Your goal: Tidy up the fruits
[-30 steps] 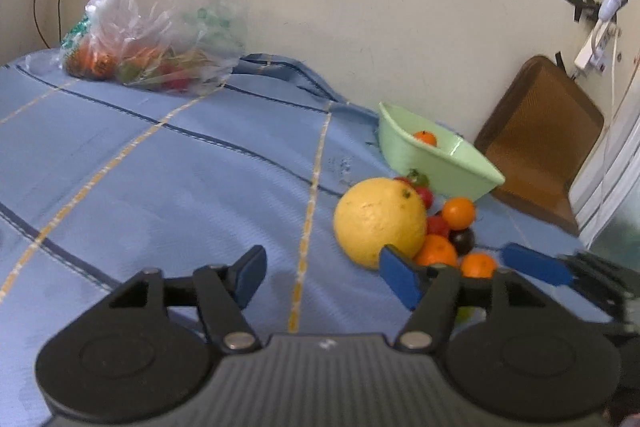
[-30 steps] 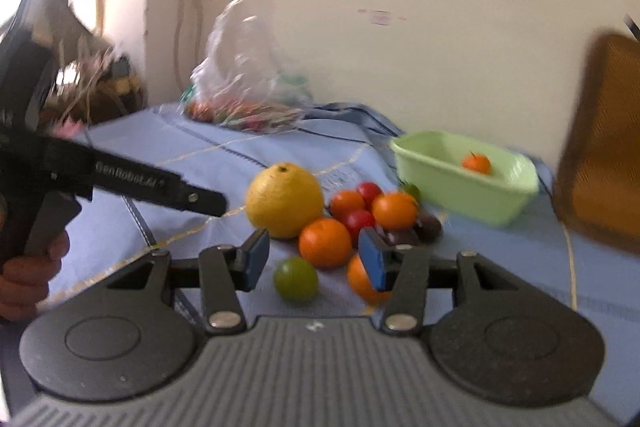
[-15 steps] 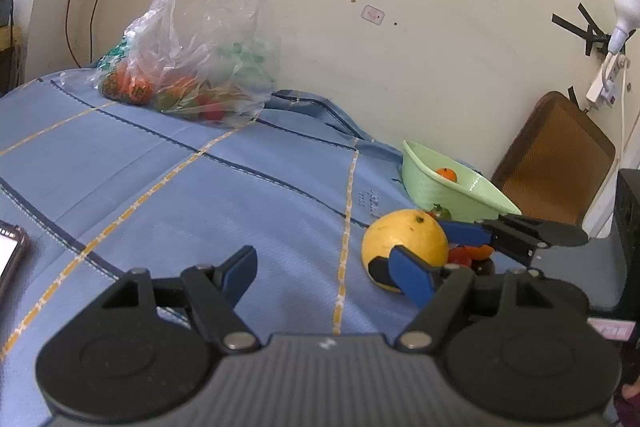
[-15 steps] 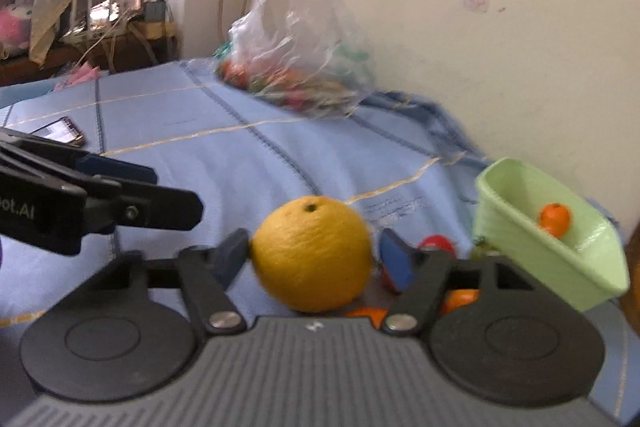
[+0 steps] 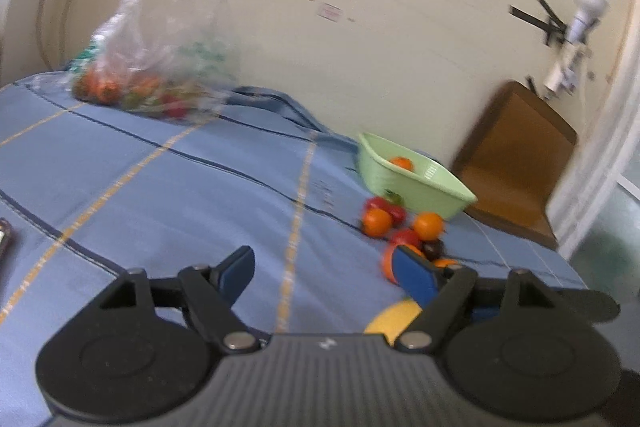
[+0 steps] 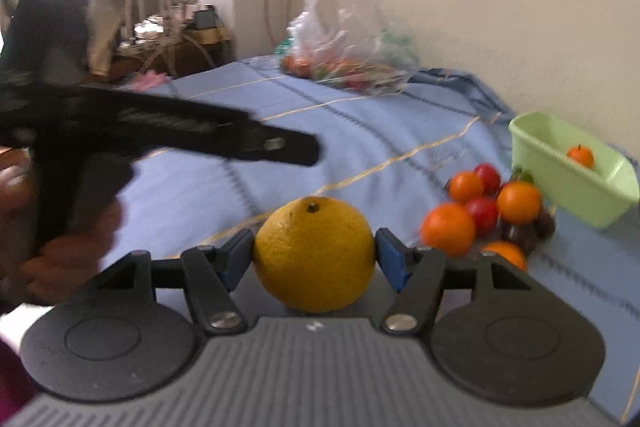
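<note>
One big yellow citrus point(image 6: 315, 253) sits between the blue pads of your right gripper point(image 6: 315, 254); both pads touch its sides at the widest line, so you hold it there. This is the correct place to take it: across the middle, not near the stem end on top. I judge it is heavy for its size, with a firm but slightly giving peel, and round, so it can roll or turn in the pads if you tilt fast.

Your left gripper point(image 5: 326, 273) is empty, its jaws stand wide and are opening more, over the blue cloth point(image 5: 180, 195) of the surface.

A little farther lies the heap of small fruits point(image 6: 486, 211), oranges and red ones, touching each other. These are light and smooth; the red ones are probably soft, so take them gently, one by one.

Behind the heap stands the green basket point(image 6: 600, 203) with one small orange point(image 6: 580, 155) inside, and far at the wall a plastic bag point(image 6: 348, 43) with more fruits
</note>
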The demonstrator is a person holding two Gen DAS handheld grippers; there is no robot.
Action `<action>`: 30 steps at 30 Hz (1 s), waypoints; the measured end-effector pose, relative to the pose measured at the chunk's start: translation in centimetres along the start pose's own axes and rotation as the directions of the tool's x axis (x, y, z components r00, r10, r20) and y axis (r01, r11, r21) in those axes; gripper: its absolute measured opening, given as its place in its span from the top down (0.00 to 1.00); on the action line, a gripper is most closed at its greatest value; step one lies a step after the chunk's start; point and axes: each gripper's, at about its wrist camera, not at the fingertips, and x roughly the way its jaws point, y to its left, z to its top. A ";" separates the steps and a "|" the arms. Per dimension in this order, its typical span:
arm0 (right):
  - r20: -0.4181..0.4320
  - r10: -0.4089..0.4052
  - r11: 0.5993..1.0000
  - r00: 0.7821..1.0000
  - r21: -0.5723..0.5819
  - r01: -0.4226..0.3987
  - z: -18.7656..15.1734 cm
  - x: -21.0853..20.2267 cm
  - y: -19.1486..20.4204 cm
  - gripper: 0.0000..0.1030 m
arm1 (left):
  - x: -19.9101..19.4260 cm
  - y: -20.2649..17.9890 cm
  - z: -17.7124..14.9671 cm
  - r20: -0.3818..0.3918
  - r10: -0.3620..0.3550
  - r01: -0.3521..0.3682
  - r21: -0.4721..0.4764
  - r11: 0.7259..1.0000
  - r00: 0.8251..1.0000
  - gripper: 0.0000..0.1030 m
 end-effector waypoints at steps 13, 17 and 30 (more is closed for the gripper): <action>0.042 -0.093 0.991 0.995 0.099 0.089 -3.8 -4.0 0.3 0.30 | -1.5 -5.2 -3.6 -0.100 -0.094 0.105 0.110 0.988 0.991 0.13; 0.057 -0.093 0.992 0.994 0.087 0.088 -4.6 -4.5 0.3 0.24 | -2.6 -5.6 -3.9 -0.105 -0.079 0.089 0.098 0.991 0.991 0.13; 0.065 -0.060 0.993 0.996 0.110 0.052 -7.0 -5.3 -0.5 0.23 | -5.0 -6.5 -5.4 -0.068 -0.002 0.007 0.080 0.997 0.998 0.08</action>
